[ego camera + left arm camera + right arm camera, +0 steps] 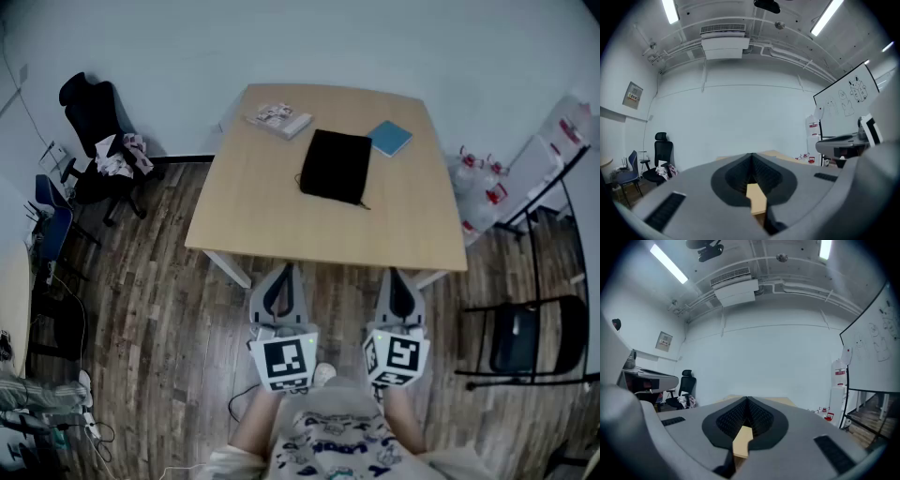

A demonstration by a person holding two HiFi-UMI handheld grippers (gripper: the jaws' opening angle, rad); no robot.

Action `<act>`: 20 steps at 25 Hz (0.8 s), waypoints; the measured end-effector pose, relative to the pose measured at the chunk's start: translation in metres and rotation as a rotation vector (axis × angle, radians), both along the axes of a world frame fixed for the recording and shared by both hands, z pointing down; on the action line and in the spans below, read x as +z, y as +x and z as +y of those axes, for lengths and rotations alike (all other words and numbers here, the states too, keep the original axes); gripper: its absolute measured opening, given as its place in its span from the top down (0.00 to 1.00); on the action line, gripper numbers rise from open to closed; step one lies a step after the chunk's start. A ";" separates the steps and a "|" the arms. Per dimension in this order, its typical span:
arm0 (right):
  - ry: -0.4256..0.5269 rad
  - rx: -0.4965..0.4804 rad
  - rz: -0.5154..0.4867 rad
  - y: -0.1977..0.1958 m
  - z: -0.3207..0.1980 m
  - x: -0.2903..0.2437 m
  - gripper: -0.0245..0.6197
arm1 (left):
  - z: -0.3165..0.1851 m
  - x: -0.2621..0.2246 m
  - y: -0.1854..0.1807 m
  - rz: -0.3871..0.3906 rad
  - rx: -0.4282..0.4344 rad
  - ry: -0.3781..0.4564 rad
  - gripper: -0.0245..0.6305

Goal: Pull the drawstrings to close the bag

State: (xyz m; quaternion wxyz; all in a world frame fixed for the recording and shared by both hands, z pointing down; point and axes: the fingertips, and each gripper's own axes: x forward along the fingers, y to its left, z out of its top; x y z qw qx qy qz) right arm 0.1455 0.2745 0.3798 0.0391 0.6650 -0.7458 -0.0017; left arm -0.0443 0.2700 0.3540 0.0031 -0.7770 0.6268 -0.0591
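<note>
From the head view, the bag (336, 166) is a flat black pouch, nearly rectangular, lying on the light wooden table (253, 220) a little past its middle. It sits between a printed packet (279, 119) and a blue notebook (389, 138), touching neither. A thin cord (362, 203) comes out at its near right corner (the mouth I cannot make out from here). The left gripper (286, 269) and the right gripper (399, 273) are held level side by side at the near edge of the table, well apart from the bag. In the left gripper view the jaws are pressed together with nothing between them; only a strip of tabletop shows below their tips, and an office chair (660, 157) stands at the left. In the right gripper view the jaws are likewise clenched and empty, and the bag is hidden behind them.
</note>
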 end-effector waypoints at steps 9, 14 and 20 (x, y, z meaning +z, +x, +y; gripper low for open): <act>0.002 -0.001 0.000 0.002 -0.012 0.002 0.96 | -0.012 0.004 -0.001 0.003 -0.004 -0.011 0.96; -0.013 0.007 -0.019 0.012 -0.024 0.006 0.96 | -0.025 0.008 0.002 -0.053 -0.003 -0.008 0.96; -0.040 -0.002 -0.013 0.019 -0.043 0.017 0.96 | -0.038 0.024 -0.002 -0.059 -0.035 -0.066 0.96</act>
